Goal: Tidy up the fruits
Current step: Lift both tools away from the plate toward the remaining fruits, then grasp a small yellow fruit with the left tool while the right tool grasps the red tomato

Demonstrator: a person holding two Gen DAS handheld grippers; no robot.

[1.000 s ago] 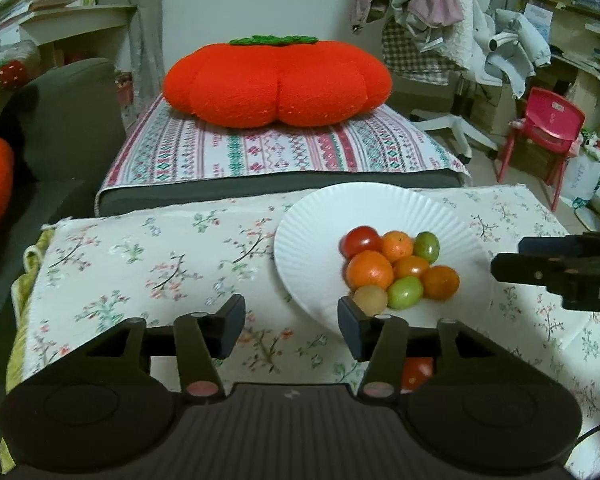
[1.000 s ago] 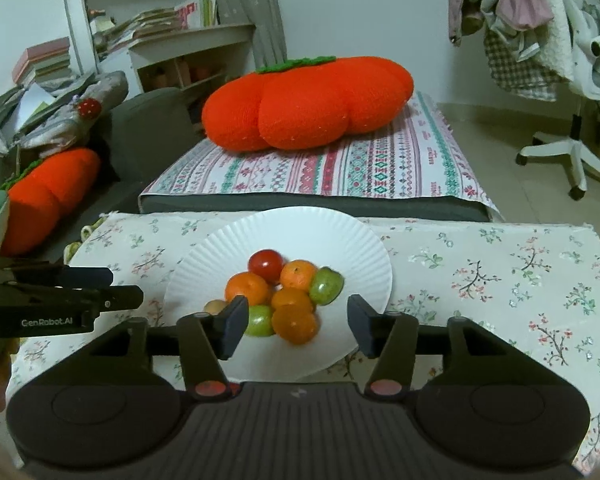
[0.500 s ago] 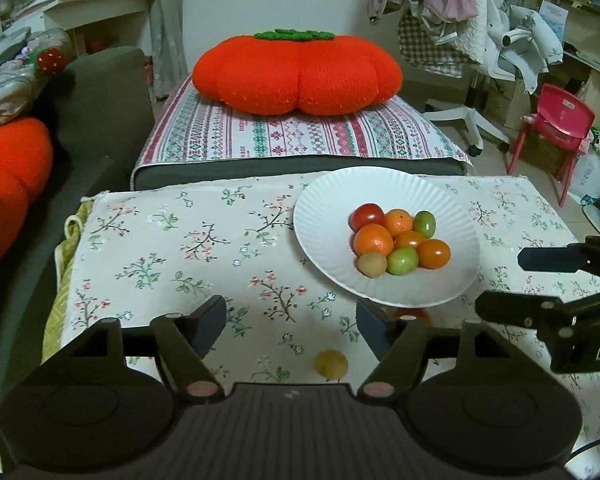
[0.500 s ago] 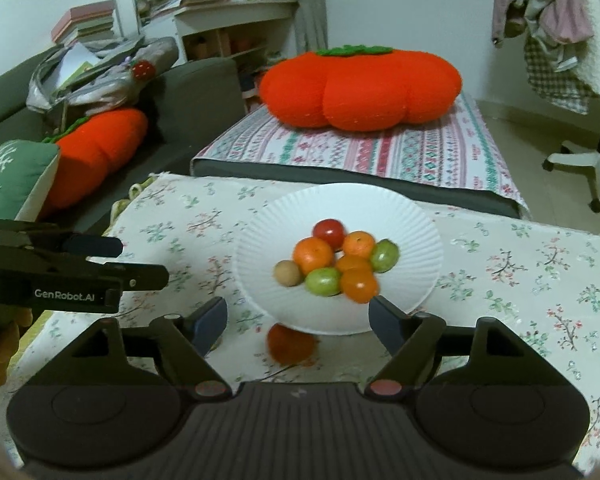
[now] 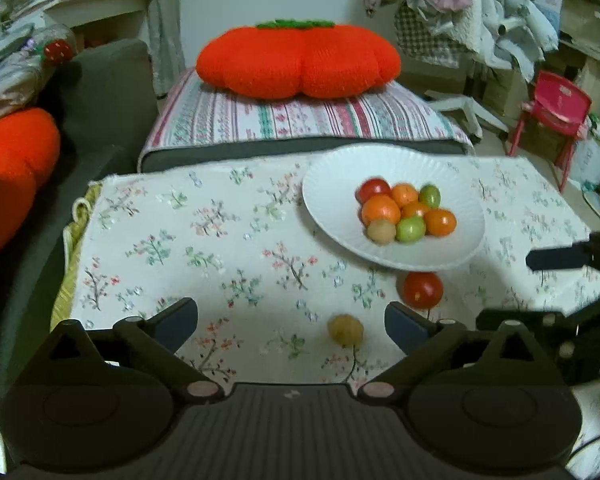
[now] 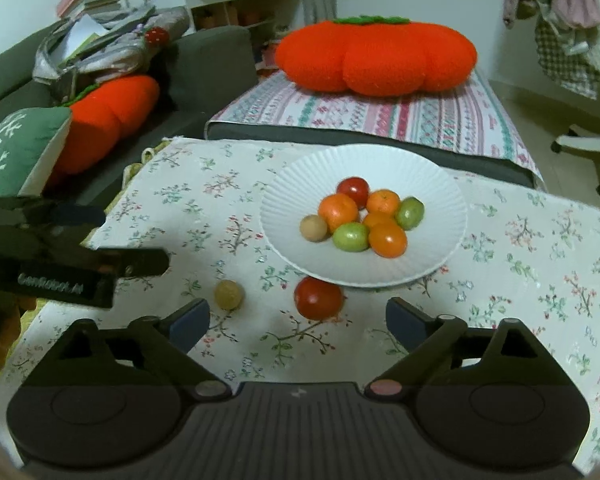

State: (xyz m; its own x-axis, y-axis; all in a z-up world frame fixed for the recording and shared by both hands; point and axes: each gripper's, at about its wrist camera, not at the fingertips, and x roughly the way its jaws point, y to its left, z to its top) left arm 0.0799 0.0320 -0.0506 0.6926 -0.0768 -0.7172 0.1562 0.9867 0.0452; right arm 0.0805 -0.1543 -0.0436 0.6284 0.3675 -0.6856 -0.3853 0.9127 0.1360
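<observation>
Both tongs gape wide and hold nothing: left gripper (image 5: 291,315), right gripper (image 6: 298,313). Risk, as I judge it: the round red tomato (image 6: 318,298), touching the white plate (image 6: 284,216) rim at its 6 o'clock, rolls off if a finger clips it; likewise the tan fruit (image 6: 229,294) at the plate's 7 o'clock. Count: seven fruits on plate (one red, three orange, two green, one tan), two loose on the floral cloth (image 6: 540,248).

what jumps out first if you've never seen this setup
A huge orange pumpkin cushion on the striped bench behind the table grabs the eye first. Next comes the white plate heaped with small red, orange and green fruit. A red tomato and a tan fruit lie loose on the floral tablecloth.
</observation>
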